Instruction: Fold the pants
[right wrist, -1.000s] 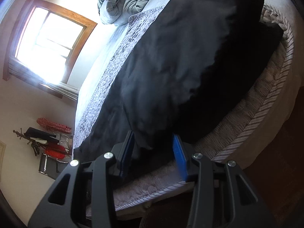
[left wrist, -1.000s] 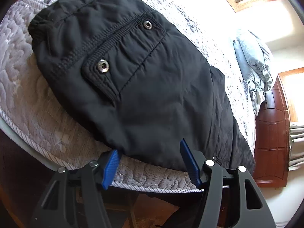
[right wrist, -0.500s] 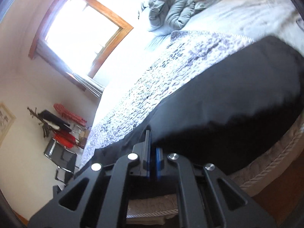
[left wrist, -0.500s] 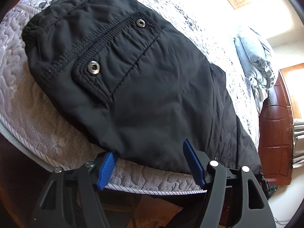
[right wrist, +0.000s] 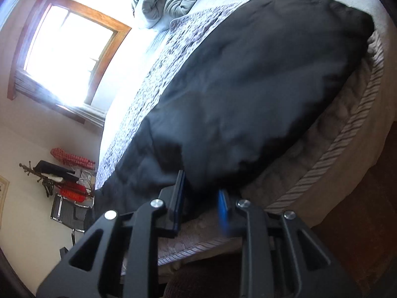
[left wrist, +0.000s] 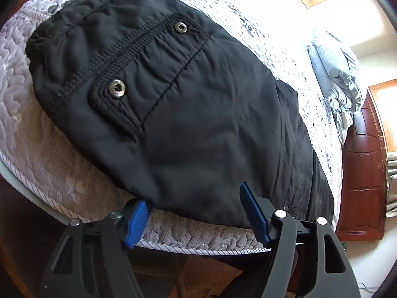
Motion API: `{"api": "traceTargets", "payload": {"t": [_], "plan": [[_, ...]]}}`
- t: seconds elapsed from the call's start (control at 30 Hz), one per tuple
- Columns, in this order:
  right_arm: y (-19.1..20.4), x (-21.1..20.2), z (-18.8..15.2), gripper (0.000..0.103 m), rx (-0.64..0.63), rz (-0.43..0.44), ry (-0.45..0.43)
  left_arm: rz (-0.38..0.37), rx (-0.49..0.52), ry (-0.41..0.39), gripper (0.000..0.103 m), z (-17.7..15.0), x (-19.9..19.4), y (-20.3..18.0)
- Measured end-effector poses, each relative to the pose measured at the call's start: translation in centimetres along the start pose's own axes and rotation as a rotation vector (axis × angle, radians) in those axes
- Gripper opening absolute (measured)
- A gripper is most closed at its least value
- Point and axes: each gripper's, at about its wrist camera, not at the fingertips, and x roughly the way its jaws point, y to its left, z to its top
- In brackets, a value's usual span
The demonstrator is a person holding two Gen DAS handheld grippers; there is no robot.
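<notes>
Black pants (left wrist: 198,114) lie flat on the quilted mattress (left wrist: 37,154), with a flap pocket and two metal snaps facing up. My left gripper (left wrist: 196,213) is open, its blue pads on either side of the pants' near edge at the mattress edge, not closed on it. In the right wrist view the pants (right wrist: 260,94) spread across the bed. My right gripper (right wrist: 201,198) is open at the cloth's near edge, with a gap between the pads; the frame is blurred.
A folded grey duvet (left wrist: 335,74) lies at the head of the bed next to a wooden headboard (left wrist: 362,173). A bright window (right wrist: 67,57), a coat rack (right wrist: 49,176) and a chair (right wrist: 72,211) stand beyond the bed. Dark floor lies below the mattress edge.
The right gripper was open a second ago, shut half a second ago, and is open again now. The left gripper stayed open and barely shifted.
</notes>
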Motion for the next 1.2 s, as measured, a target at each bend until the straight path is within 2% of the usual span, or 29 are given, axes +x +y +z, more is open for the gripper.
{"api": "traceTargets", "payload": {"t": [0.13,0.4,0.47,0.53,0.57,0.67,0.8,0.9,0.93,1.0,1.07,1.13,1.2], "plan": [[-1.3,-1.7,1.0,0.033,0.030,-0.040,-0.050,0.002,0.003,0.002,0.070,0.1,0.1,-0.1],[-3.6,-5.1,4.5,0.032,0.088,-0.155,-0.183,0.020,0.023,0.014,0.071,0.2,0.3,-0.4],[-4.2,-5.5,5.9,0.026,0.090,-0.189,-0.203,0.022,0.021,0.014,0.071,0.3,0.4,-0.4],[-4.2,-5.3,7.2,0.010,0.070,-0.209,-0.197,0.028,0.022,0.014,0.071,0.3,0.5,-0.4],[-4.2,-4.8,7.8,0.007,0.058,-0.209,-0.190,0.032,0.022,0.013,0.071,0.3,0.6,-0.5],[-2.3,-5.0,9.7,0.005,-0.045,-0.218,-0.187,0.049,0.029,0.014,0.071,0.3,0.9,-0.6],[3.4,-7.3,11.1,0.005,-0.261,-0.122,-0.251,0.072,0.042,0.014,0.071,0.3,1.1,-0.9],[6.0,-8.6,10.9,0.005,-0.361,-0.040,-0.298,0.083,0.042,0.014,0.073,0.3,1.3,-1.1],[5.8,-8.8,10.7,0.005,-0.359,-0.026,-0.307,0.085,0.043,0.014,0.074,0.3,1.4,-1.2],[3.6,-8.6,10.5,0.005,-0.303,-0.050,-0.298,0.089,0.044,0.014,0.075,0.3,1.5,-1.4],[-1.0,-7.7,10.3,0.005,-0.183,-0.105,-0.260,0.094,0.051,0.015,0.076,0.3,1.6,-1.5],[-5.9,-6.1,9.6,0.006,-0.073,-0.190,-0.186,0.096,0.055,0.019,0.076,0.4,1.7,-1.6],[-8.4,-4.6,8.7,0.013,-0.026,-0.208,-0.154,0.091,0.048,0.019,0.076,0.4,1.6,-1.5]]}}
